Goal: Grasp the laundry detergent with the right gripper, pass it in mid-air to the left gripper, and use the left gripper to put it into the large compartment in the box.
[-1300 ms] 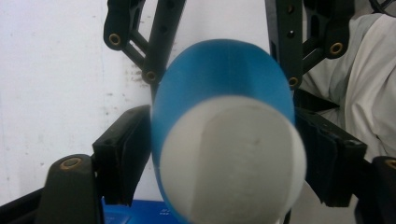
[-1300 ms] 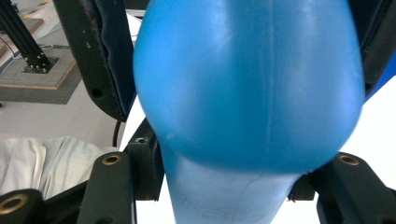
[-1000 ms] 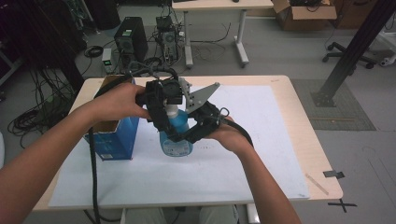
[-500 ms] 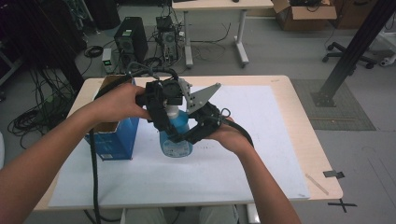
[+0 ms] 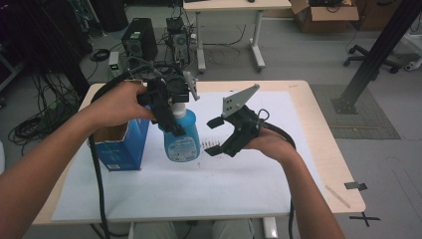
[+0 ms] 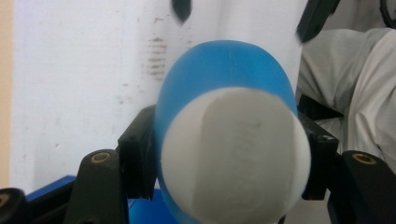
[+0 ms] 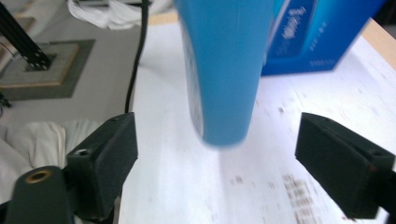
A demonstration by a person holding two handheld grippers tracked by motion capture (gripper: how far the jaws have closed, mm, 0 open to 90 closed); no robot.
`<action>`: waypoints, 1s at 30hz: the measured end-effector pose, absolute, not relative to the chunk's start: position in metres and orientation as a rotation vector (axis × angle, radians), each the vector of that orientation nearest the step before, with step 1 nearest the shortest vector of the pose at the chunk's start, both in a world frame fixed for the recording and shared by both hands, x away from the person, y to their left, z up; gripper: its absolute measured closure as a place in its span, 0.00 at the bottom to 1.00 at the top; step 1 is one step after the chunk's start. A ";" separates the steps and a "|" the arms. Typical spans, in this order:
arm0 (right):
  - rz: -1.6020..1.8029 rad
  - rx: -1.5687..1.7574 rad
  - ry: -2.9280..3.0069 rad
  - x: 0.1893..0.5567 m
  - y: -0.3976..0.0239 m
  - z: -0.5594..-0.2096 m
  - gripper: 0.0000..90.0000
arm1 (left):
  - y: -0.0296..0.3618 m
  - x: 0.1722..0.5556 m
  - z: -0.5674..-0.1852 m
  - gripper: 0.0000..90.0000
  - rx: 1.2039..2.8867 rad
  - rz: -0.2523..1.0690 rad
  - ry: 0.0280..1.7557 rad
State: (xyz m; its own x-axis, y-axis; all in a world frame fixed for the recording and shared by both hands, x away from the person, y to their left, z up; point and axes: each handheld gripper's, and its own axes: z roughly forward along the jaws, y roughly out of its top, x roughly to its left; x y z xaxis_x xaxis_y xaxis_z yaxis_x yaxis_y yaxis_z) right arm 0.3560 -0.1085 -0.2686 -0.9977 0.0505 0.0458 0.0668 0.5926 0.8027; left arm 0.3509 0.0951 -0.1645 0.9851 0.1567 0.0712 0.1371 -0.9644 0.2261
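Since a second ago the right gripper (image 5: pixel 215 135) has come away from the blue bottle (image 5: pixel 180 137) toward the right side of the table; its jaws have just been opening, and they now stand wide with nothing between them. In the right gripper view the bottle hangs ahead of the jaws and apart from them. The left gripper (image 5: pixel 166 107) is clamped from above on the bottle's white cap (image 6: pixel 233 154), its jaws pressing on both sides of it, as the left gripper view shows. The bottle hangs upright from that grip, just to the right of the blue box (image 5: pixel 119 144); I cannot tell from here whether its base touches the white paper sheet (image 5: pixel 239 184) or hovers a little above it.

To my eye this is a handover just finished: the bottle has passed to the left gripper alone, and the right one is clearing off. The next move, I'd judge, is to carry the bottle by its cap, perhaps to the box's open top beside it. That calls for a steady wrist, since a grip on a smooth round cap lets the heavy body swing or slip.

Counted: two grippers, one bottle, one box, one paper sheet, one table (image 5: pixel 323 134).
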 end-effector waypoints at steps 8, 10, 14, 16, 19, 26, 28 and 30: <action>-1.295 -0.199 -2.875 0.351 -0.141 -0.260 0.09 | 0.101 0.353 -0.151 0.42 2.909 0.183 0.379; -1.262 -0.225 -2.896 0.350 -0.148 -0.258 0.09 | 0.103 0.354 -0.147 0.42 2.900 0.198 0.431; -1.198 -0.268 -2.939 0.350 -0.160 -0.256 0.08 | 0.107 0.357 -0.140 0.42 2.887 0.239 0.536; -1.156 -0.289 -2.966 0.351 -0.165 -0.255 0.08 | 0.110 0.360 -0.136 0.42 2.872 0.261 0.591; -1.118 -0.319 -3.018 0.351 -0.173 -0.252 0.09 | 0.115 0.362 -0.130 0.42 2.852 0.286 0.666; -1.014 -0.367 -3.098 0.351 -0.187 -0.247 0.08 | 0.125 0.368 -0.119 0.42 2.812 0.337 0.824; -0.975 -0.362 -3.118 0.349 -0.189 -0.246 0.08 | 0.129 0.369 -0.117 0.42 2.798 0.344 0.867; -0.943 -0.360 -3.136 0.348 -0.191 -0.246 0.08 | 0.132 0.371 -0.115 0.42 2.782 0.348 0.914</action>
